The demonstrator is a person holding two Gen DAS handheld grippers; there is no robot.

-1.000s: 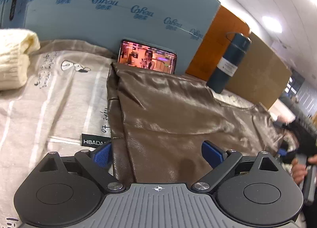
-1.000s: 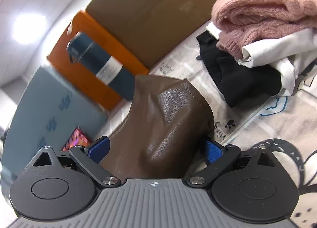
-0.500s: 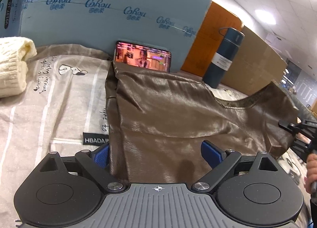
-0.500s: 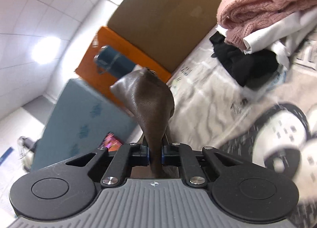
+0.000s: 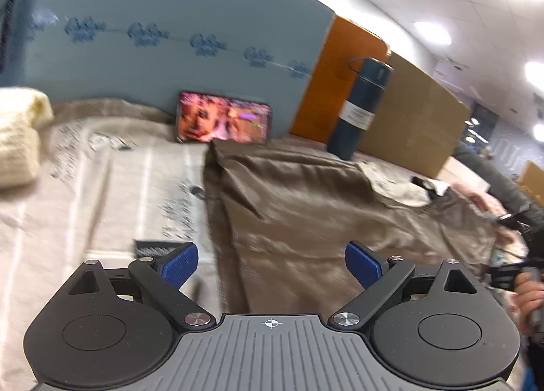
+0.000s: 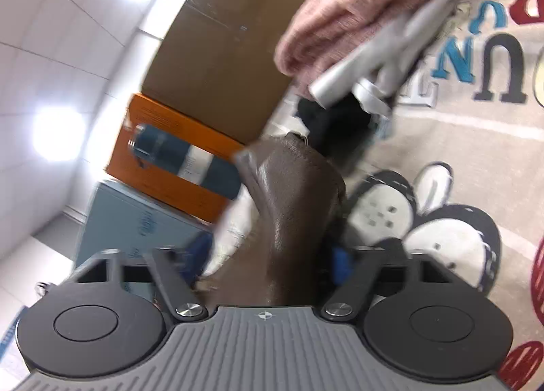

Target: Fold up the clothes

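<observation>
The brown garment (image 5: pixel 306 214) is spread on the bench ahead of the left gripper (image 5: pixel 272 260), whose fingers are held wide. The right gripper (image 6: pixel 268 255) fingers are opening, a garment fold between them, apparently being released.

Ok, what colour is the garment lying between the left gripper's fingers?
Brown, with a leather-like sheen. The garment shows best in the left wrist view.

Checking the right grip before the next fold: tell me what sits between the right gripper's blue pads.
In the right wrist view, a bunched fold of the brown leather-like garment lies between the right gripper's pads, whose jaws are opening.
</observation>
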